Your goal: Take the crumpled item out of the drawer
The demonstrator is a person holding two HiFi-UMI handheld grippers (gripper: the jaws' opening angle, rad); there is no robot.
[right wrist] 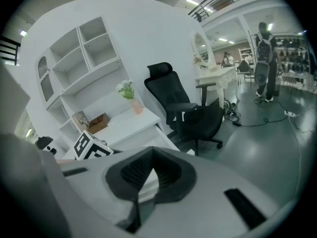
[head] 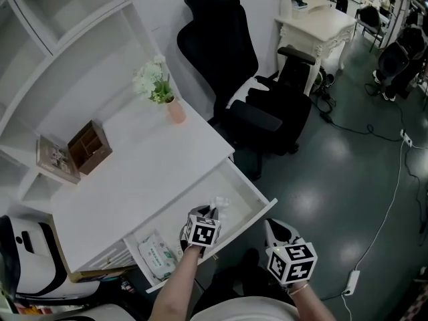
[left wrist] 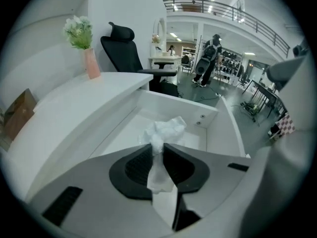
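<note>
The white desk's drawer (head: 259,209) stands pulled out, its inner walls (left wrist: 173,105) showing in the left gripper view. A crumpled white tissue-like item (head: 219,204) rises from the drawer's right half. My left gripper (head: 207,212) is over that spot, and its jaws (left wrist: 157,145) are shut on the lower part of the crumpled item (left wrist: 166,130), whose bunched top sticks out past the pads. My right gripper (head: 273,227) hangs outside the drawer, off its front right corner. In its own view the right gripper (right wrist: 152,150) has its tips together with nothing between them.
A flat pack of wipes (head: 157,256) lies in the drawer's left end. On the desk stand a pink vase of flowers (head: 165,95), a wooden box (head: 89,146) and a picture frame (head: 57,159). A black office chair (head: 254,105) stands right of the desk, a white dressing table (head: 314,22) behind.
</note>
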